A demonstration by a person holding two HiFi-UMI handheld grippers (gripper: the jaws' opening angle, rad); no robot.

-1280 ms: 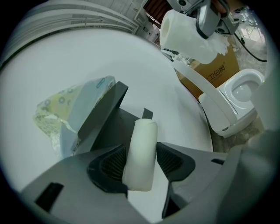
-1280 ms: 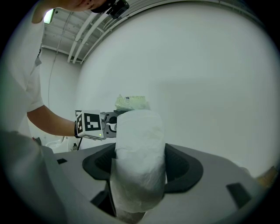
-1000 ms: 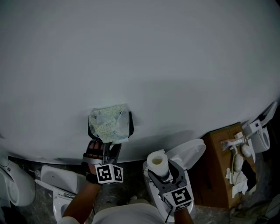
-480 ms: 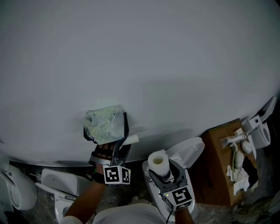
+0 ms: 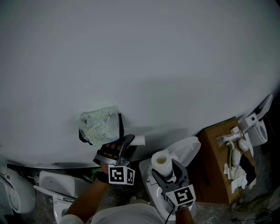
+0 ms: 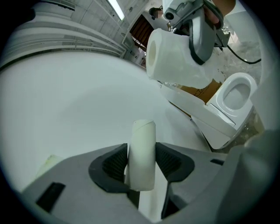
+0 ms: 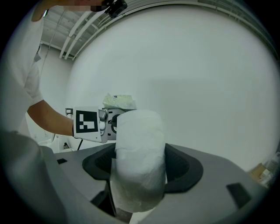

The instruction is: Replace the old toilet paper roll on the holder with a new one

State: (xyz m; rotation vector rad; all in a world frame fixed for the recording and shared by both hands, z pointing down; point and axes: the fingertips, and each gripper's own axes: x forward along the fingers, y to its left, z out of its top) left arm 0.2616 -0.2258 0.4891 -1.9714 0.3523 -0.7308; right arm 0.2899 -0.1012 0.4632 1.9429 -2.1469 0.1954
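New roll (image 5: 162, 161) clamped upright in right gripper (image 5: 166, 169), near right, by white toilet (image 5: 189, 151); left gripper (image 5: 127, 144) pinches bare cardboard tube (image 5: 138, 140), just right of wall holder (image 5: 120, 127) under crumpled wrapper (image 5: 97, 127).

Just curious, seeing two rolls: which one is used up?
The thin, bare white cardboard tube in the left tongs; the right tongs hold a fat, fully wound white paper roll.

I see a plain white wall (image 5: 140, 57) filling most of the head view. Along its foot, on a speckled grey floor (image 6: 247, 46), stand loose white toilets (image 5: 17, 197). At the right is a brown cardboard box (image 5: 214, 175) with pale fittings (image 5: 234, 155). A strip light (image 6: 116, 8) runs overhead.
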